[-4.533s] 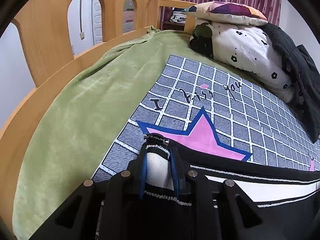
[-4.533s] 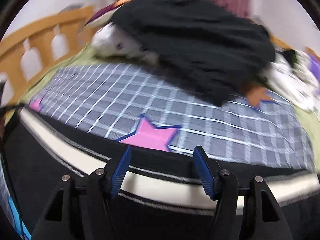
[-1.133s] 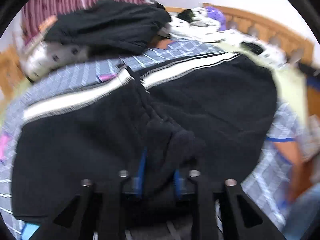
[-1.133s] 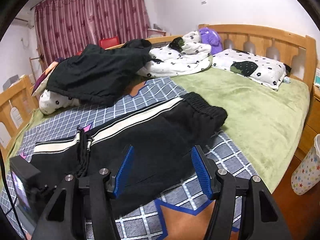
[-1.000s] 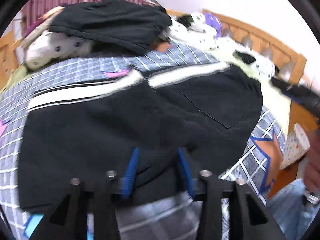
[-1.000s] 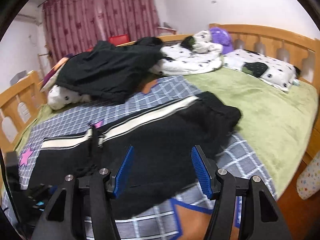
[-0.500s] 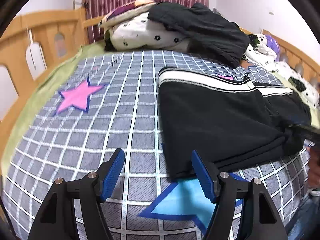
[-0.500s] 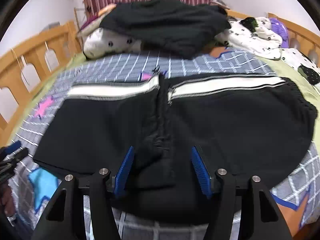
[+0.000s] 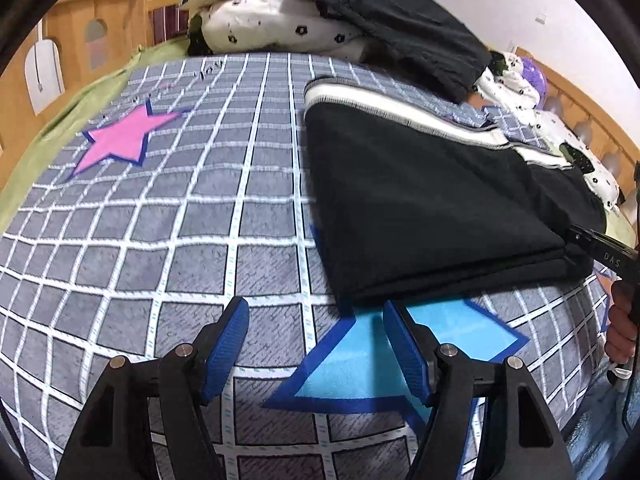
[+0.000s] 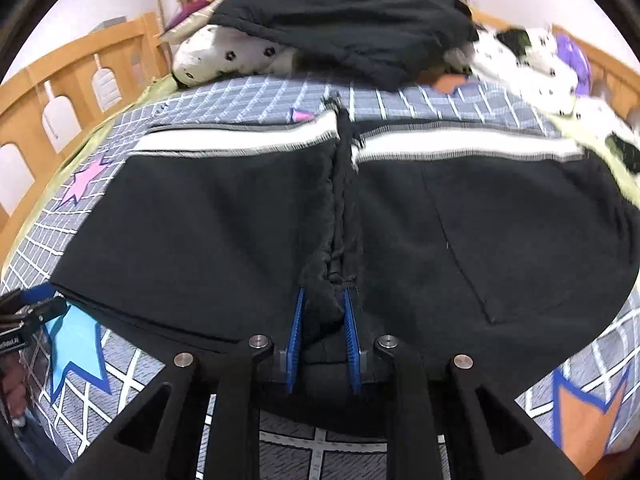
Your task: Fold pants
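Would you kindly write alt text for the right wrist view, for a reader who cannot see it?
The right gripper, jaws having just closed, pinches the bunched near edge of black pants with a white side stripe, lying folded on a grey grid-patterned blanket. Behind them a dark garment lies over spotted white bedding; a wooden bed rail runs at left.

The right gripper (image 9: 612, 256) body bears the letters "DAS".

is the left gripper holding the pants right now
No, the left gripper hangs open over the blanket, beside the pants.
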`<action>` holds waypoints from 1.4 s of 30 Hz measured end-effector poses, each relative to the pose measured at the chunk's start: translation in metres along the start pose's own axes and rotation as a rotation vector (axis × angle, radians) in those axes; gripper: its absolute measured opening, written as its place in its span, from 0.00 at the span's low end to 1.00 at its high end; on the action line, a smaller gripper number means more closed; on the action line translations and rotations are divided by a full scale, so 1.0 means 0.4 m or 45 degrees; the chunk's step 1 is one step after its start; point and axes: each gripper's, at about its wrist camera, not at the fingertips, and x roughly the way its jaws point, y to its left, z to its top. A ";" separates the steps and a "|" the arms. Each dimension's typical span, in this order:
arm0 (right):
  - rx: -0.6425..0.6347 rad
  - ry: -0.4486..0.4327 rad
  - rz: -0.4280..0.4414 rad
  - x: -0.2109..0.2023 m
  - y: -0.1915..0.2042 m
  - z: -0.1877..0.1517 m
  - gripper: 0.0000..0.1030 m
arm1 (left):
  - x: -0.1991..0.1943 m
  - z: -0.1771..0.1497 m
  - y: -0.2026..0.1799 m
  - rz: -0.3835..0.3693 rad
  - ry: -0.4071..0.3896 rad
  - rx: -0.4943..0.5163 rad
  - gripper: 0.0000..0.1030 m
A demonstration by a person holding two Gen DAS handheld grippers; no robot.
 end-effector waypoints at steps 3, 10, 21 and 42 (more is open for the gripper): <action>0.071 -0.052 0.042 -0.019 -0.022 0.011 0.39 | 0.000 0.007 0.004 -0.010 -0.012 -0.025 0.66; 0.214 0.071 0.105 0.082 -0.048 0.027 0.47 | 0.016 0.016 0.009 -0.061 -0.027 -0.107 0.66; 0.258 -0.106 0.222 -0.013 -0.068 0.042 0.22 | -0.017 0.000 -0.040 0.050 -0.116 0.010 0.66; 0.133 0.047 0.003 0.014 -0.045 -0.001 0.35 | 0.009 0.033 0.001 -0.146 -0.001 -0.198 0.66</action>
